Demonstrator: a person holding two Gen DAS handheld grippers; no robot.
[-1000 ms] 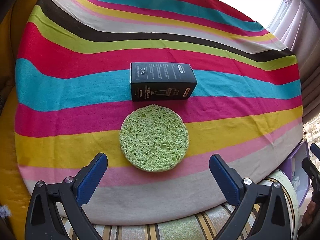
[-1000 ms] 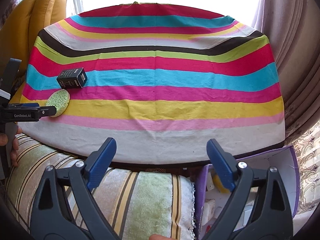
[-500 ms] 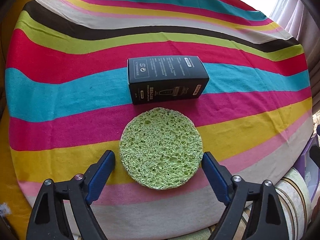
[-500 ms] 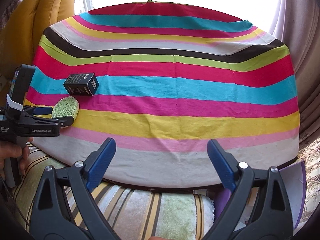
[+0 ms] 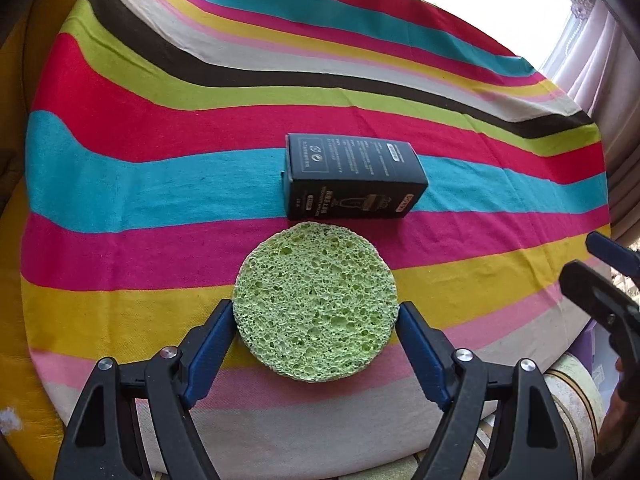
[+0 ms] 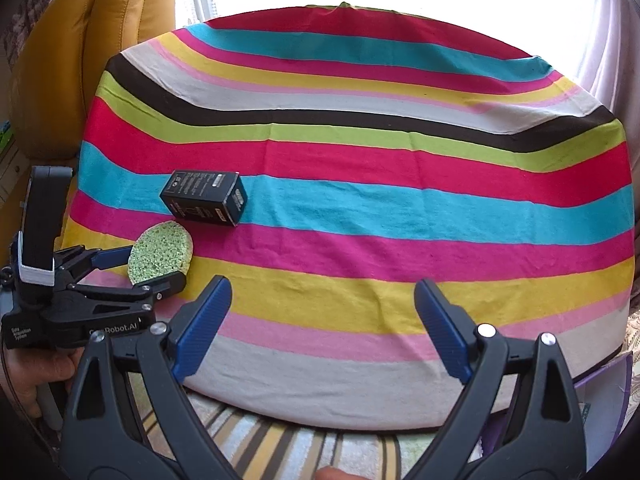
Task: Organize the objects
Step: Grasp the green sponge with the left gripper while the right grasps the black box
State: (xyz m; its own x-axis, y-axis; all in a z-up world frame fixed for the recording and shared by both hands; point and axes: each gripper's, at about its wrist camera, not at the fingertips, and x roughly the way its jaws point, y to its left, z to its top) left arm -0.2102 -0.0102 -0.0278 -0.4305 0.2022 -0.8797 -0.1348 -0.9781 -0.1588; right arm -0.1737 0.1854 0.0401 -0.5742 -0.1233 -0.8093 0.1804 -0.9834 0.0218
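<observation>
Covering the table, a striped cloth (image 6: 360, 200) meets yellow cushions (image 6: 92, 60).

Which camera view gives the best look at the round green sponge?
The left wrist view: the green sponge lies whole, near and central between the left gripper pads, its pores clear. In the right wrist view it is small, far left, and partly hidden by that gripper's finger.

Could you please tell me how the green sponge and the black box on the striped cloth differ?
The sponge is a flat, porous green disc; the box is a black printed carton with straight edges. The sponge sits between the left tongs; the box lies beyond it, untouched. Both rest on the striped cloth.
</observation>
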